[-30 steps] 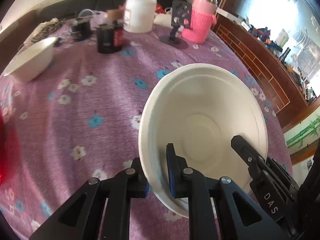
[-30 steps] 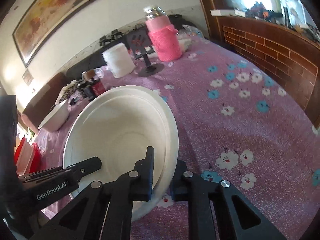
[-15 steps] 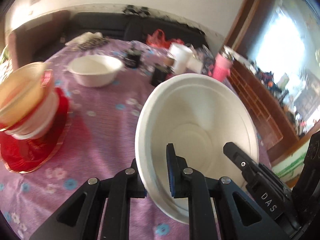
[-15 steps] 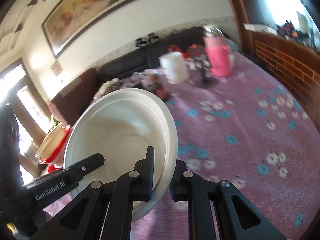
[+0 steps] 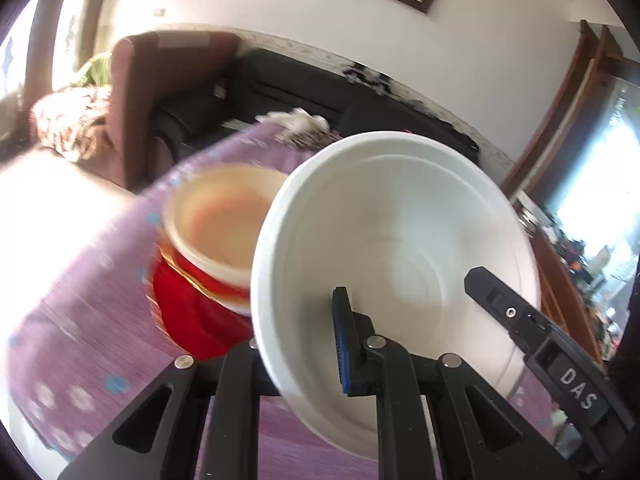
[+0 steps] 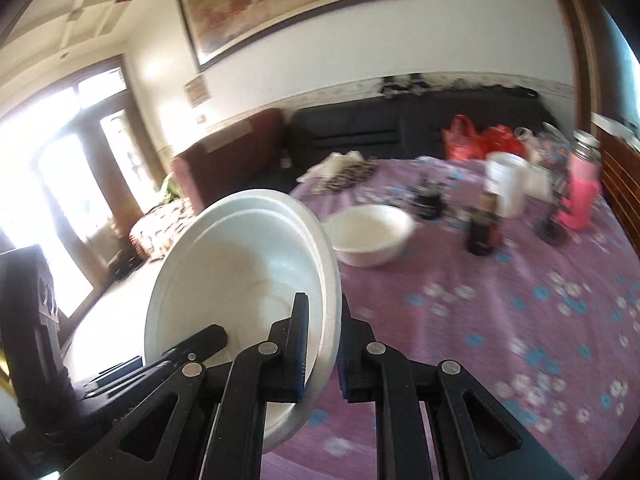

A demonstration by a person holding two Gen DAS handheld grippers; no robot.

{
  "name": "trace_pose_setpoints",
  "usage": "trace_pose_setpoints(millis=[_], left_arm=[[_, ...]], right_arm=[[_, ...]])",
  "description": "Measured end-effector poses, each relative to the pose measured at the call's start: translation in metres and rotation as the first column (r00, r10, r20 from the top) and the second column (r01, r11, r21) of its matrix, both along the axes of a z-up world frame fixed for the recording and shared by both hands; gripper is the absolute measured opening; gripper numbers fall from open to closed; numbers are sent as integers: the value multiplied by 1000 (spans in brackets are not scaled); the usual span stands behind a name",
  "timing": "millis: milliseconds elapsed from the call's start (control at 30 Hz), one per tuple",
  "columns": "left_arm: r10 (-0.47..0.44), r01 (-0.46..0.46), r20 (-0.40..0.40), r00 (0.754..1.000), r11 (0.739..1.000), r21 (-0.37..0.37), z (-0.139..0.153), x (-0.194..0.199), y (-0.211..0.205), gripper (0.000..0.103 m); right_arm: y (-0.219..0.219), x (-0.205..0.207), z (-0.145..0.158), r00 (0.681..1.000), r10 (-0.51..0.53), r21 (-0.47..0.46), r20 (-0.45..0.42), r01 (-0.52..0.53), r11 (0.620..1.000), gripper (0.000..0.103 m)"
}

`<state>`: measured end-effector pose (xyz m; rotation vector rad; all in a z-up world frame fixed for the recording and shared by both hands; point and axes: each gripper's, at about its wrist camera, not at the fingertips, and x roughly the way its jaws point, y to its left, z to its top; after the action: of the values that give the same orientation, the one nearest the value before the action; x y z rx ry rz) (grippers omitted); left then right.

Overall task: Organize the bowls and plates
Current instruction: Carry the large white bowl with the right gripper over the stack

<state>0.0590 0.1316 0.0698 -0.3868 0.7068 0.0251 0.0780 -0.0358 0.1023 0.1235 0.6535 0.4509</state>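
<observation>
In your left wrist view, your left tool [image 5: 304, 348] pinches the near rim of the large white bowl [image 5: 400, 240], one finger inside the wall and the other outside it. The bowl is tilted, its open side facing the camera, and it is held up off the desk [image 5: 72, 320] with its purple flowered cloth. Your right tool [image 5: 532, 320] reaches in over the bowl's right rim. Behind the bowl, to the left, a stack of bowls [image 5: 224, 220] sits on a red plate [image 5: 192, 312]; motion blur smears both.

In your right wrist view, your right tool [image 6: 324, 344] clamps the same white bowl [image 6: 248, 272] at its right rim. Beyond it, a second white bowl [image 6: 370, 236] rests on the desk [image 6: 520, 300]. Farther back stand a white jar [image 6: 506, 188], a pink bottle [image 6: 582, 192] and dark small jars [image 6: 484, 228], all blurred.
</observation>
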Motion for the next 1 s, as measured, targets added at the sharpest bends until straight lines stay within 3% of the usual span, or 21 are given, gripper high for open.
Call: trace_pose_setpoints(millis=[167,367,600,933,1000], left_arm=[[49,-50,12,999,994,98,19,18,33,15],[41,-31,-86,995,993,116,9,56,60,15],[68,-50,-118,991,988,146,-5,74,70,16],[98,-76,-146,984,986,149,-17,90,86,18],[99,-78,-148,984,987,143,-16,90,86,22]], right_arm=[[47,32,6,998,47,-22,-38,-48,999,14],[73,73,-11,989,49,-32,-142,-54,998,14],[81,96,-32,976,46,-45,-213,-57,997,14],[89,109,-40,979,36,-75,-201,-53,996,15],[91,109,-39,982,31,-82,-187,-47,996,20]])
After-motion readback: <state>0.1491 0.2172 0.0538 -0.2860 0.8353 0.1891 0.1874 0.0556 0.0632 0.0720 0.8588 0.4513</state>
